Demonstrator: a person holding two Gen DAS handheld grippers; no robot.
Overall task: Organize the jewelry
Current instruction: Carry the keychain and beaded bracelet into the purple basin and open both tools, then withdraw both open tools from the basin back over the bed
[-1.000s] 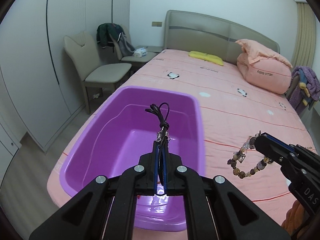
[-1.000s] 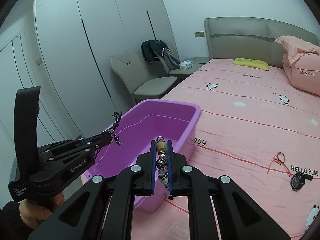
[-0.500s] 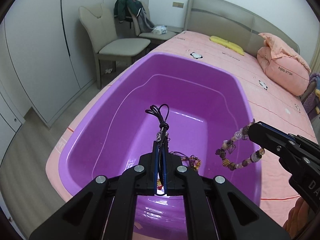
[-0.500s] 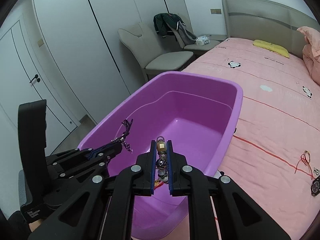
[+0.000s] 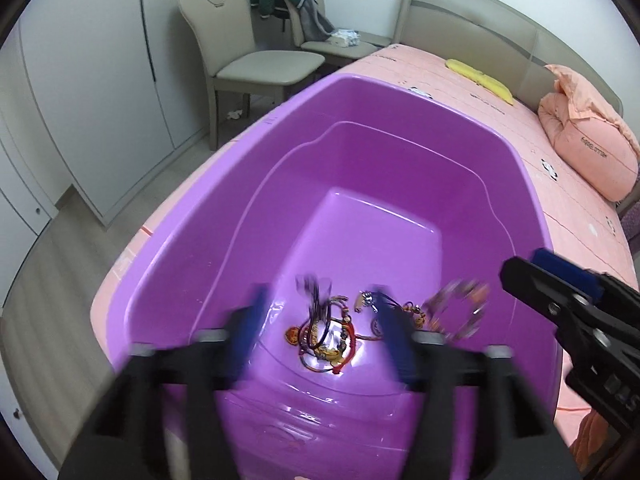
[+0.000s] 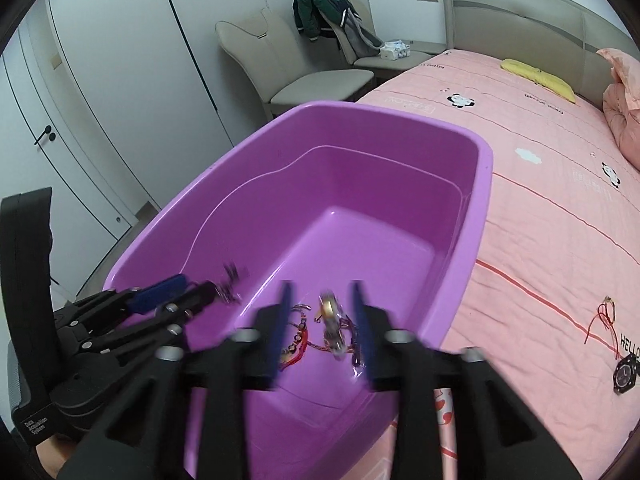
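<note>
Both the left tongs (image 5: 320, 316) and right tongs (image 6: 322, 320) are being opened over the purple tub (image 5: 532, 216), so that a black cord (image 5: 316, 292) and beaded bracelet (image 6: 332, 320) are dropped onto the jewelry pile (image 5: 324, 336).

Both tongs, left (image 5: 320, 320) and right (image 6: 320, 320), angle downward, jaws opening.

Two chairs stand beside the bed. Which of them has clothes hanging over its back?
The farther chair, the one nearer the headboard, carries a dark green jacket over its back. The nearer chair has a bare back.
</note>
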